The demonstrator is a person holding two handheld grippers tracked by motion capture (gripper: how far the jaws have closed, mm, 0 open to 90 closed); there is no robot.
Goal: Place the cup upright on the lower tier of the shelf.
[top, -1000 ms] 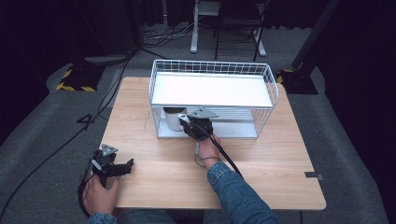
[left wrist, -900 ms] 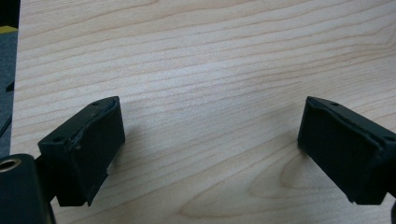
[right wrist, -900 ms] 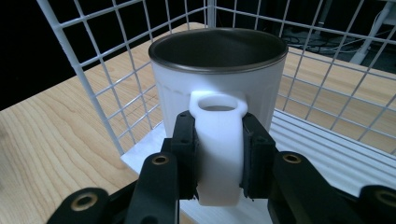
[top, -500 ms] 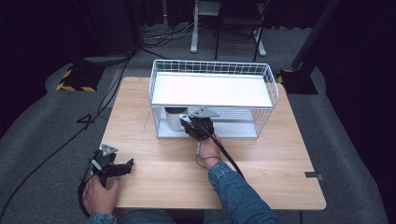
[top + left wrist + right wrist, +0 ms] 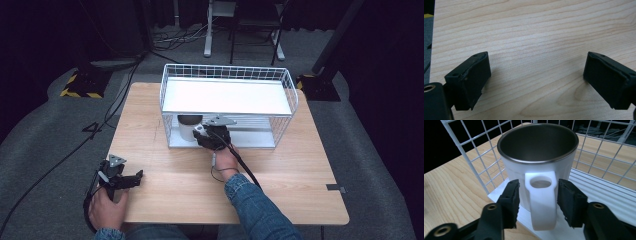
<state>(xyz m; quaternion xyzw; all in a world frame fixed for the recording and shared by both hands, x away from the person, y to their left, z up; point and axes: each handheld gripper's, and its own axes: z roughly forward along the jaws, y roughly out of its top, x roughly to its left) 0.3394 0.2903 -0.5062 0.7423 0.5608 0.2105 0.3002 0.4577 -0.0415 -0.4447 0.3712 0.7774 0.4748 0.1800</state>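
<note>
A white mug (image 5: 564, 162) with a dark metal inside stands upright on the lower shelf of a white wire rack (image 5: 227, 70), at its left end; the high view shows the mug (image 5: 189, 129) under the rack's upper shelf. My right gripper (image 5: 539, 195) reaches into the rack, its jaws open on either side of the mug's handle (image 5: 541, 205), with a narrow gap at the left pad. In the high view the right gripper (image 5: 206, 137) is right beside the mug. My left gripper (image 5: 135, 176) rests open at the table's front left, holding nothing (image 5: 536, 75).
The rack's white upper shelf (image 5: 227, 97) hangs over the mug and my right gripper. Wire walls (image 5: 481, 165) close in behind and beside the mug. The wooden table (image 5: 280, 170) spreads in front of the rack. A cable trails from my right gripper along the sleeve.
</note>
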